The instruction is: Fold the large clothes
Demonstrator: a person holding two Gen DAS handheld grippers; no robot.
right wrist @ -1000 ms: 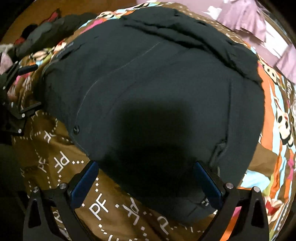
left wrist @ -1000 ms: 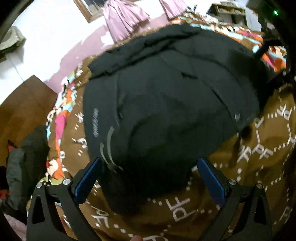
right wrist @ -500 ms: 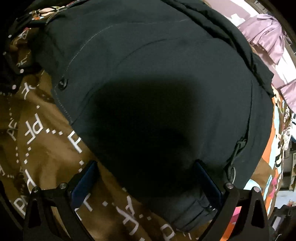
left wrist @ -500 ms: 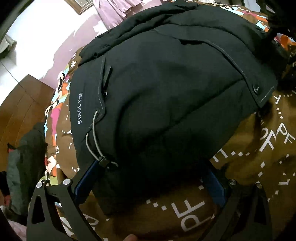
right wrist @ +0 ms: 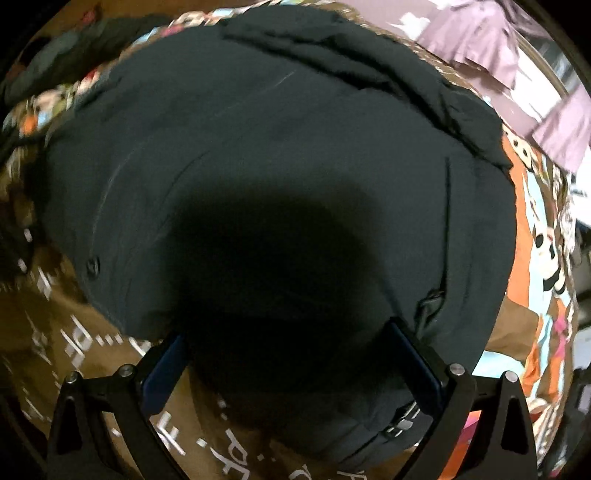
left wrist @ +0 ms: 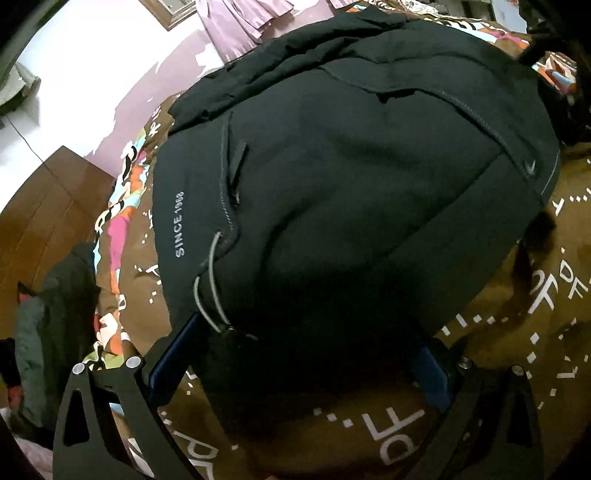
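Black jacket (left wrist: 351, 206) spread on a brown lettered bedspread (left wrist: 517, 332).
Both the left gripper (left wrist: 299, 354) and the right gripper (right wrist: 288, 354) are held wide open over its hem; purple curtains (left wrist: 236, 26) are seen behind.

Wall (left wrist: 92, 55): white above, peeling mauve below
Floor (left wrist: 37, 221): brown wood
Bedspread (left wrist: 517, 350): brown, white lettering
Curtains (left wrist: 240, 22): mauve

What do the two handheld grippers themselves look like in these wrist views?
Both match: the left gripper and right gripper have black angular finger frames with triangular cut-outs, silver round bolt heads, and flat blue pads on the inner faces. No cables or sleeves show.
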